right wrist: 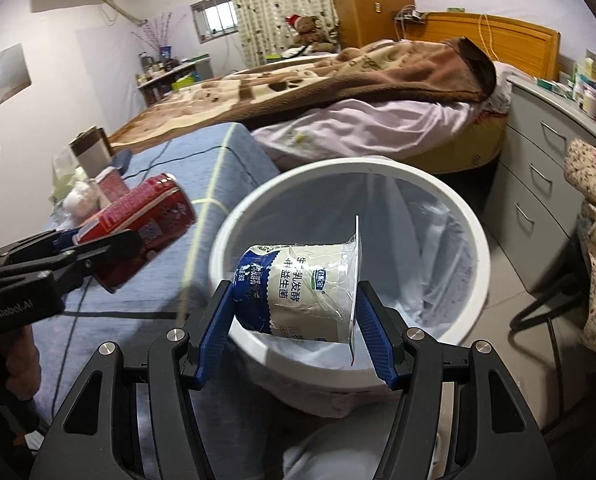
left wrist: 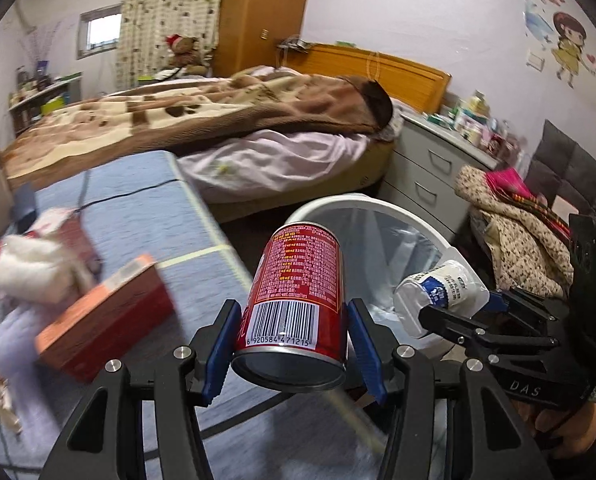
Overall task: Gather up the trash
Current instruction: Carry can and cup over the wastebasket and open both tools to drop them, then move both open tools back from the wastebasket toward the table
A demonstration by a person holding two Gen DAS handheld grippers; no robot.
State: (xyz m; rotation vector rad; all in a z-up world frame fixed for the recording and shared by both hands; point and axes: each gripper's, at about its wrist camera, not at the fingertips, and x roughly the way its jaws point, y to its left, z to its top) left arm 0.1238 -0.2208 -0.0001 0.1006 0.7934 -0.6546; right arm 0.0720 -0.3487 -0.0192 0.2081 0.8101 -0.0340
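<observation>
Lying crosswise between the blue pads of the right tongs (right wrist: pixel 295 322), clamped at base and rim: a yogurt cup (right wrist: pixel 298 292), long axis left to right, mouth rightward, over the near rim of a white bin (right wrist: pixel 233 216) lined with a pale bag, no contents visible. Gripped half-wide in the left tongs (left wrist: pixel 293 350): a red can (left wrist: pixel 298 292), long axis running away, top tilted toward the bin, above the right edge of a blue-covered tabletop (left wrist: pixel 145 208).
</observation>
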